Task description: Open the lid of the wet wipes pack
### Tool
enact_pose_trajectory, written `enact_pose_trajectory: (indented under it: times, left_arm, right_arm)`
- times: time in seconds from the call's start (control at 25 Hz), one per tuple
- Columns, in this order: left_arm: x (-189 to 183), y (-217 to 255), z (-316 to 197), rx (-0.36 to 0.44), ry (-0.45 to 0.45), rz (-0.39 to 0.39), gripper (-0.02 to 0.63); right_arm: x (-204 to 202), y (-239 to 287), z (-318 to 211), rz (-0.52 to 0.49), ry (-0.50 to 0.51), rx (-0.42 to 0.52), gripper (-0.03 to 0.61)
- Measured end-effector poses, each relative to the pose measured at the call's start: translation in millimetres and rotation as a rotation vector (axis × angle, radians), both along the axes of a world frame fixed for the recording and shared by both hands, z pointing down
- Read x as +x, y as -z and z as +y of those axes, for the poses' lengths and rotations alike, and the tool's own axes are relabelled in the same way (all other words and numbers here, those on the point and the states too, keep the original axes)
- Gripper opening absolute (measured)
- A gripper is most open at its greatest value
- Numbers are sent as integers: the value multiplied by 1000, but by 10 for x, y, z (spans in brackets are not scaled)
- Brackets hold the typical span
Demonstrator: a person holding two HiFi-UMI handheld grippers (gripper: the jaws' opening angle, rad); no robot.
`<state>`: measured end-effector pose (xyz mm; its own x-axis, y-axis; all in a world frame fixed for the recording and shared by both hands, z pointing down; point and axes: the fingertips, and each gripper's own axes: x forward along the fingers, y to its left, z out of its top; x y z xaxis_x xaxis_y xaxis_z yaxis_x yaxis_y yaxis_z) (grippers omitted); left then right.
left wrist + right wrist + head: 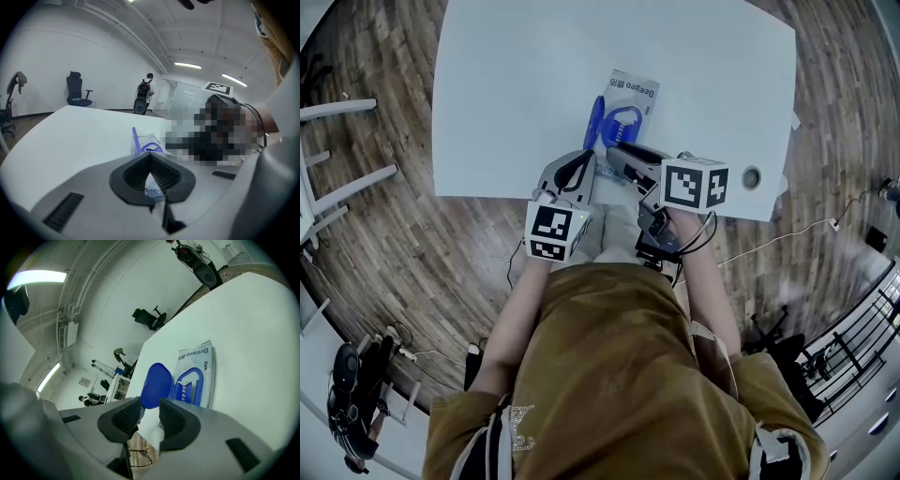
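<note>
The wet wipes pack [633, 101] lies flat on the white table [506, 94], near its front edge. Its blue lid [595, 120] stands flipped up at the pack's left side, and the blue-ringed opening [190, 385] is uncovered. My left gripper [581, 173] is shut on the near edge of the pack [151, 143], whose printed film shows between the pads. The lid [134, 138] appears edge-on there. My right gripper [149, 411] is open with a narrow gap, its tips just short of the upright lid [157, 383], with only table showing between the pads.
A round cable hole [752, 176] sits in the table's front right corner. The table's front edge [487, 195] runs just behind both grippers. White rails [337, 187] stand on the wooden floor at the left. An office chair [77, 91] and a person [146, 91] are far off.
</note>
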<state>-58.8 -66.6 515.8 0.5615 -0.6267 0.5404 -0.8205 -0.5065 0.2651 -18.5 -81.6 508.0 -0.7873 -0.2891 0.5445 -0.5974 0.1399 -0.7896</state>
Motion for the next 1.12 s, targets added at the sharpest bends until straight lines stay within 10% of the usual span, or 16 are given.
enact_pose_trajectory:
  times: [1.12]
  left_arm:
    - [-436, -436, -221, -65, 70, -158, 2]
  right_arm:
    - [202, 78, -55, 140, -83, 178, 105]
